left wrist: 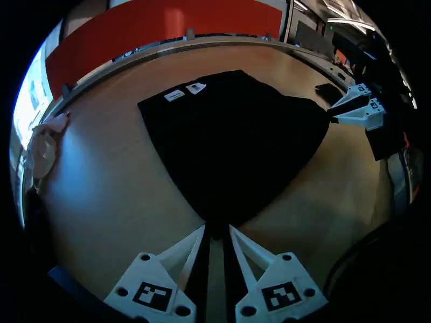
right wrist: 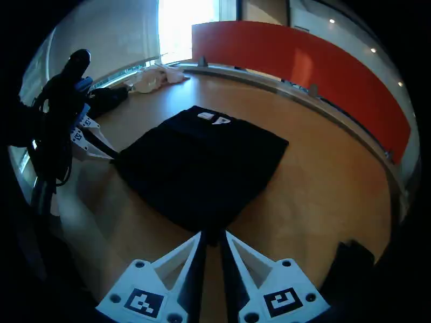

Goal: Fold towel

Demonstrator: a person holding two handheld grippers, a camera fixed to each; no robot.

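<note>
towel: black, spread flat | left gripper: pinching corner | right gripper: pinching corner

Black fabric towel. Tan wooden tabletop. Red-orange wall panel. White plastic left gripper: black-white square markers. Crumpled cloth, possibly pale pink.

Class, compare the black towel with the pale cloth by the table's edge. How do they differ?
The towel is black, the cloth pale. The towel lies spread out mid-table; the cloth sits crumpled at the edge. The towel looks larger than the cloth. Both rest on the table.
</note>
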